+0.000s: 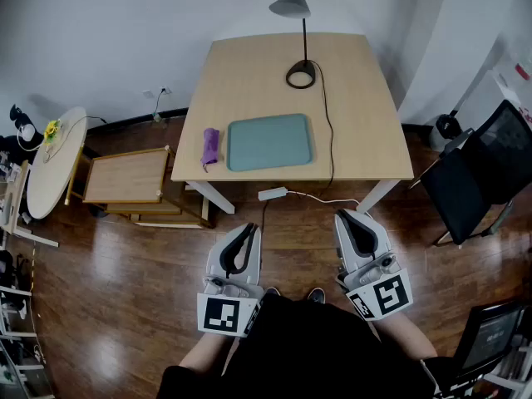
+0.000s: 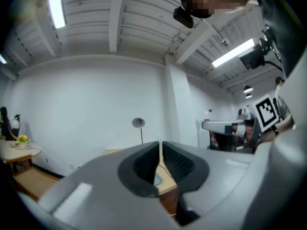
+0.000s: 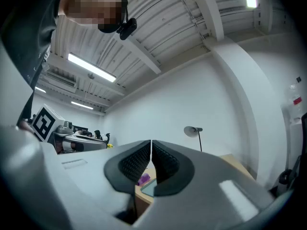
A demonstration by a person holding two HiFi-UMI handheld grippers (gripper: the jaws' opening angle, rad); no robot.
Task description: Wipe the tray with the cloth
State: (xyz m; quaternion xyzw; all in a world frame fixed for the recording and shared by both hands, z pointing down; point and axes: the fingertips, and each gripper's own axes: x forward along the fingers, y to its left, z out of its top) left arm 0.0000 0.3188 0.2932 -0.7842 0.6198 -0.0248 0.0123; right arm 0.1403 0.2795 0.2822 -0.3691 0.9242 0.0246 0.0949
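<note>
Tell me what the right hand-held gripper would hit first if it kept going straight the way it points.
Nothing nearby: bare floor lies ahead of the right hand-held gripper. Next in line is the table's near edge, right of the tray; height is unclear, so it might pass over the tabletop.

A: Bench (image 1: 249, 73) layout, head view?

B: Tray (image 1: 269, 141) lies on the bench near its front edge. Cloth (image 1: 211, 146) lies just beside the tray's left side. Lamp (image 1: 301, 75) stands behind the tray.

A: Around the bench?

B: Low table (image 1: 126, 175) sits on the floor to the left, with the round table (image 1: 54, 160) farther left. Chair (image 1: 482, 169) stands to the right. Power strip (image 1: 272, 194) lies on the floor before the front edge. Left tool (image 1: 249, 227) and right tool (image 1: 347, 216) are side by side, nearer than the bench, over the floor.
</note>
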